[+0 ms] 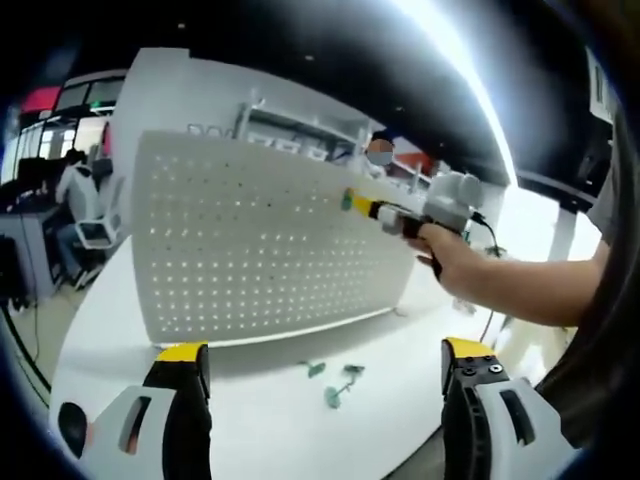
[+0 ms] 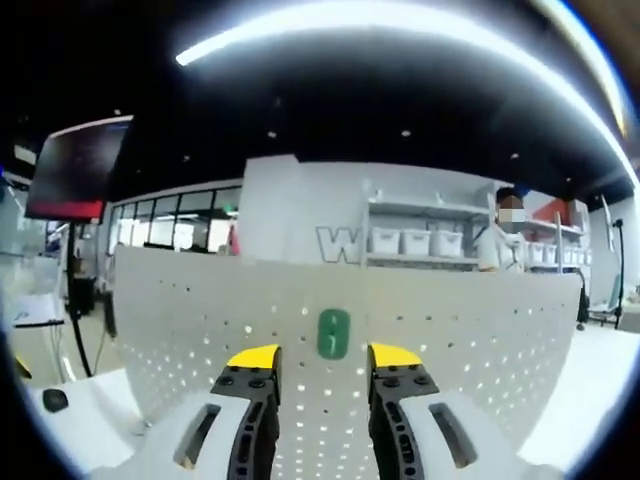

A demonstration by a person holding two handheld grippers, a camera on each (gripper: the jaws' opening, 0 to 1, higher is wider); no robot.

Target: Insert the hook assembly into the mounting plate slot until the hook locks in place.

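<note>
desk (image 1: 260, 420): white, smooth top, rounded near corner at lower left in the left gripper view
pegboard (image 1: 260, 250): white perforated panel standing upright on the desk, its lower edge meeting the top along a long line; rows of small holes across its face
green hooks (image 1: 335, 385): two or three small green pieces lying loose on the desk just in front of the pegboard's lower edge, near one another; exact count hard to tell
dark round object (image 2: 55, 400): small, resting on the white top at lower left in the right gripper view, well apart from the panel
</note>
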